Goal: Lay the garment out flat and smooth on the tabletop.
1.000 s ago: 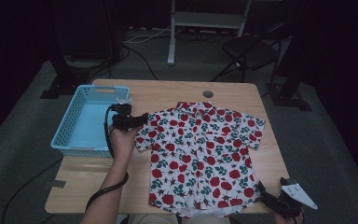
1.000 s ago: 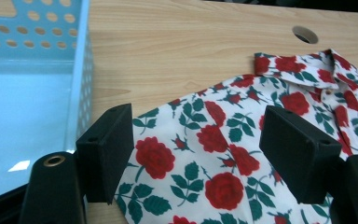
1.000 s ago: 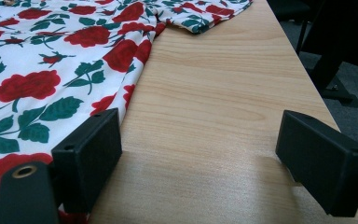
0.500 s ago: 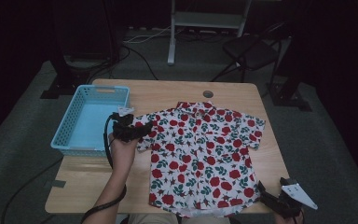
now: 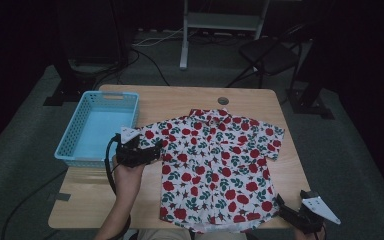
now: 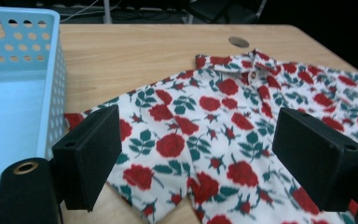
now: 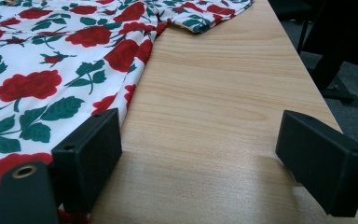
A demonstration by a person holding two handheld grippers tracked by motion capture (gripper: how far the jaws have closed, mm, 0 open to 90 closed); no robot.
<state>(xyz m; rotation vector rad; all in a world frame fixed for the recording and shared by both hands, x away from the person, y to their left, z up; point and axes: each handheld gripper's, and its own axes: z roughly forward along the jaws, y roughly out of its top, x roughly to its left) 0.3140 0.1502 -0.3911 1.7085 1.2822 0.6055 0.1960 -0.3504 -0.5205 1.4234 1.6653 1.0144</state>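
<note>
The left gripper (image 5: 152, 151) has slid toward the person along the rose-print shirt's (image 5: 215, 165) sleeve, jaws just opened wide, nothing between. The shirt lies flat mid-table, blue basket (image 5: 70, 145) just beside. The right gripper (image 5: 285, 212) gapes at the hem corner.

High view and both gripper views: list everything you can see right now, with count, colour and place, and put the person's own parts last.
Shirt: one, white with red roses and green leaves, spread flat on the table.
Basket: one, light blue, perforated, on the table's left side, nothing inside.
Table: one, light wood, with a round grommet near the far edge.
Chair: one, dark, on the floor behind the table.
Stand: one, grey, on the floor behind the table.
Cables: several, on the floor.
Left gripper: one, black, jaws open over the shirt's left sleeve.
Right gripper: one, black, jaws open at the shirt's near right corner.
Forearm: one, at the near edge.
</note>
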